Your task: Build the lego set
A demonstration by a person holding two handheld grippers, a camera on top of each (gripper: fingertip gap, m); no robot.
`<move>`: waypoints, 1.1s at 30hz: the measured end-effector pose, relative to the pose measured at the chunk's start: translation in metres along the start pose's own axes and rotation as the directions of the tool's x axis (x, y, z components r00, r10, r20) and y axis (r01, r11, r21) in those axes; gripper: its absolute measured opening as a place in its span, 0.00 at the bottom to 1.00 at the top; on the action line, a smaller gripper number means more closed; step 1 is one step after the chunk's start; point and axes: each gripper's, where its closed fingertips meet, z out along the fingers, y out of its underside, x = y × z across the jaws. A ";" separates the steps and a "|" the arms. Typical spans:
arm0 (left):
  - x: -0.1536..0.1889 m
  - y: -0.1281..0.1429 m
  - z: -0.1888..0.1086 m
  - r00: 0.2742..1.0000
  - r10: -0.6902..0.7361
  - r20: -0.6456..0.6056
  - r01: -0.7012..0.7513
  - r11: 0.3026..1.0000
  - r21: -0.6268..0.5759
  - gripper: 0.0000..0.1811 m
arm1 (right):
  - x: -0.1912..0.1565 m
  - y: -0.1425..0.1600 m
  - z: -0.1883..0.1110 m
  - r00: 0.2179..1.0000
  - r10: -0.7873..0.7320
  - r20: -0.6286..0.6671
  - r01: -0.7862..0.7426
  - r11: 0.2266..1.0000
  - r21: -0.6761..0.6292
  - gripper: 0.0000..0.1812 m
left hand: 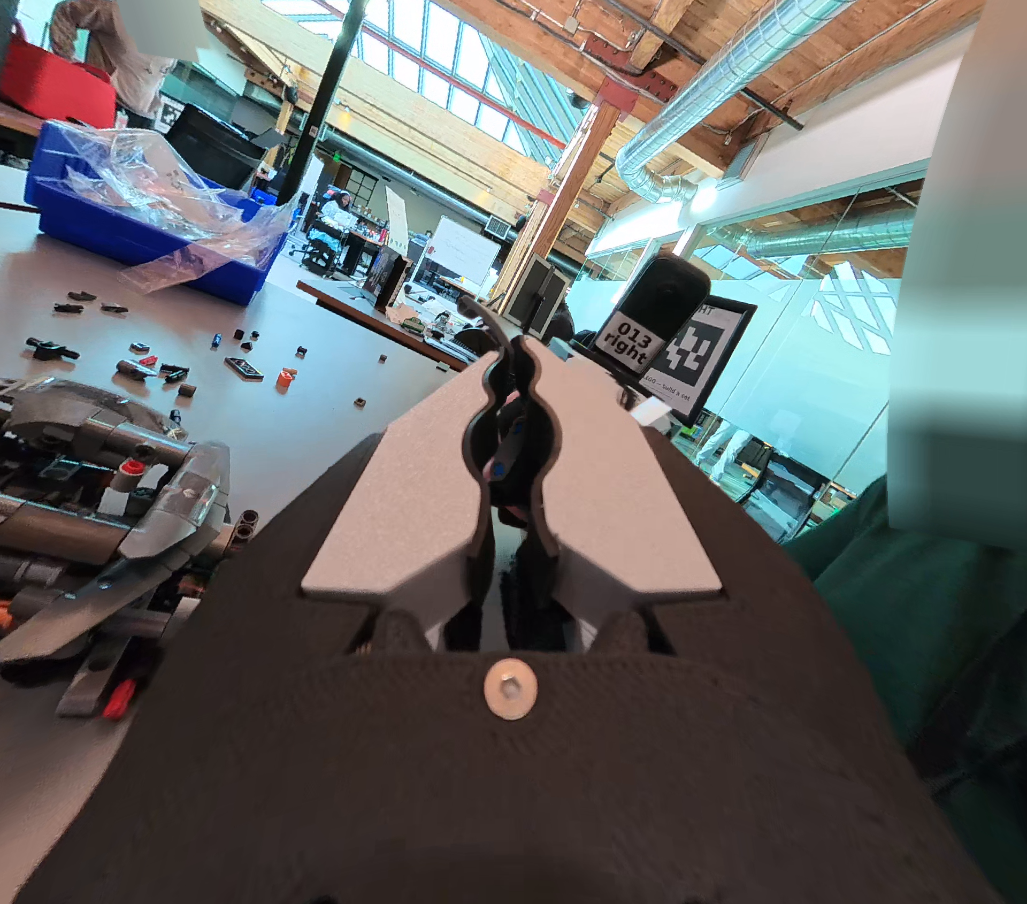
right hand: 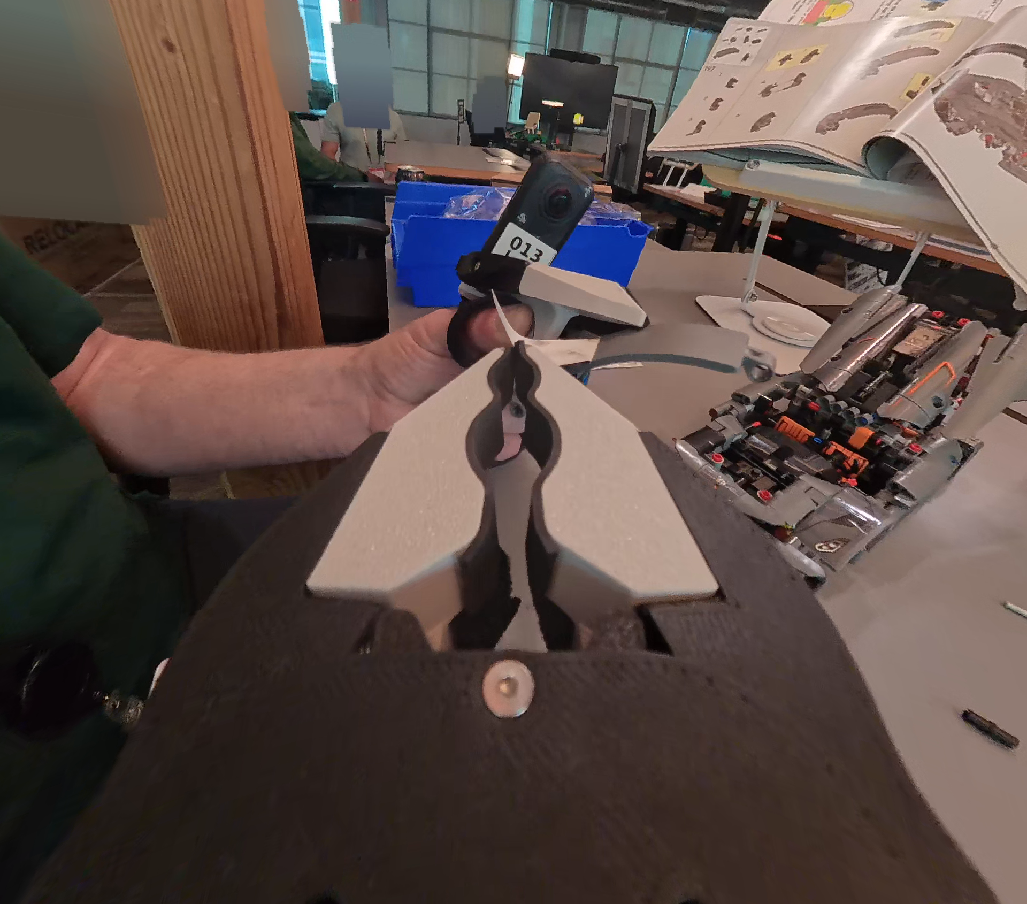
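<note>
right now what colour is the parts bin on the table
Blue, with clear plastic bags inside; the parts bin shows best in the left wrist view.

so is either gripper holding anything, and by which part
Left gripper: jaws shut on a dark curved lego piece, gripped low with its tip poking out. Right gripper: jaws shut, a grey piece in their gap; hold unclear.

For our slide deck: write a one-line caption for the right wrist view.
Right gripper shut beside the half-built grey model, instruction booklet open above.

Wrist views facing, sharing model point(left hand: 111, 516)
</note>
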 end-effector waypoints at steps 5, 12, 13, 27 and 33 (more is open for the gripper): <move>-0.002 0.006 0.008 1.000 -0.009 0.001 0.010 1.000 -0.025 0.00 | 0.000 0.001 -0.008 1.000 0.011 -0.013 -0.011 1.000 0.018 0.00; -0.012 0.014 0.015 0.998 -0.022 0.060 0.026 0.997 -0.071 0.00 | -0.005 0.006 -0.014 1.000 0.002 -0.012 -0.001 1.000 0.020 0.00; -0.019 0.012 0.014 0.995 -0.031 0.094 0.037 0.998 -0.057 0.00 | -0.013 0.005 -0.013 1.000 0.005 0.021 -0.006 0.999 0.033 0.00; -0.022 0.092 0.024 0.964 -0.217 0.153 0.266 0.795 -0.545 0.00 | 0.003 -0.008 -0.077 0.978 0.210 -0.004 -0.205 0.960 0.192 0.00; -0.049 0.111 0.014 0.960 -0.046 0.277 0.228 0.702 -0.674 0.10 | 0.011 0.001 -0.082 0.957 0.289 -0.016 -0.281 0.943 0.179 0.00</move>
